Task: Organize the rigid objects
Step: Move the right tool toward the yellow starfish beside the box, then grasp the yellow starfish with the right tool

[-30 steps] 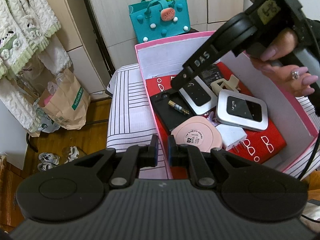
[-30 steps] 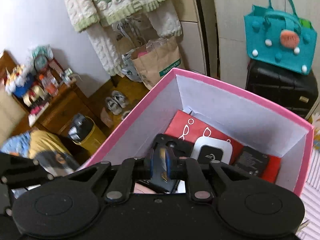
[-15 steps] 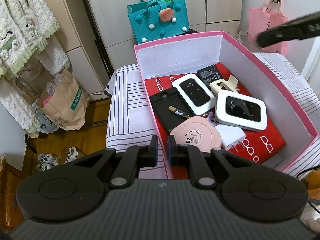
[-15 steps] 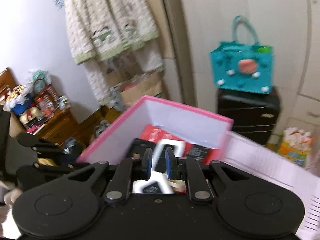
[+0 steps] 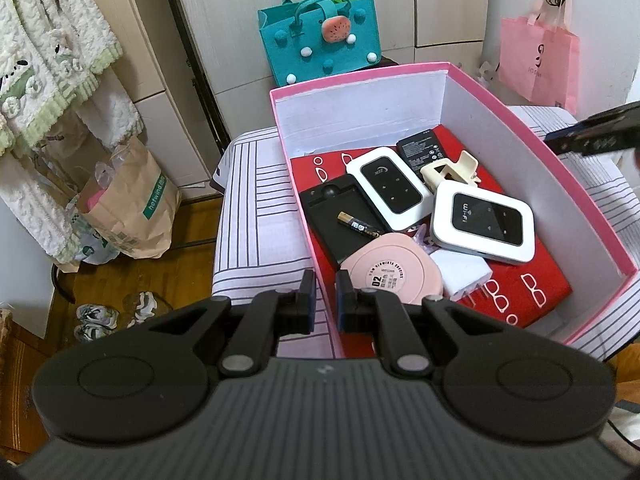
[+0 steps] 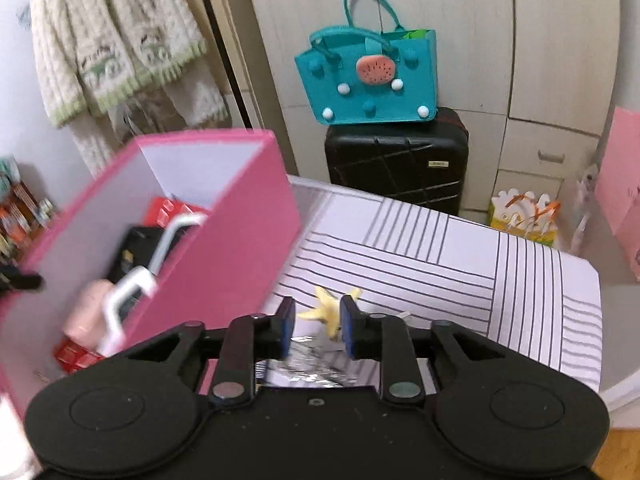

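The pink cardboard box (image 5: 516,116) on the striped worktop (image 6: 460,248) holds two glossy white routers (image 5: 484,222), a flat black battery (image 5: 420,146) and a round pink compact (image 5: 394,276), the left tool (image 5: 322,296) clamps its near wall at 6 o'clock, while the right tool (image 6: 316,322) is opening, empty, above a yellow clip (image 6: 328,308).

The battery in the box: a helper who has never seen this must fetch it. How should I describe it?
Find the pink box on the striped cloth. At its left side lies a flat black tray, and the battery rests on it. It is the only thin black-and-gold stick there; its neighbours are flat white devices and a round pink case.
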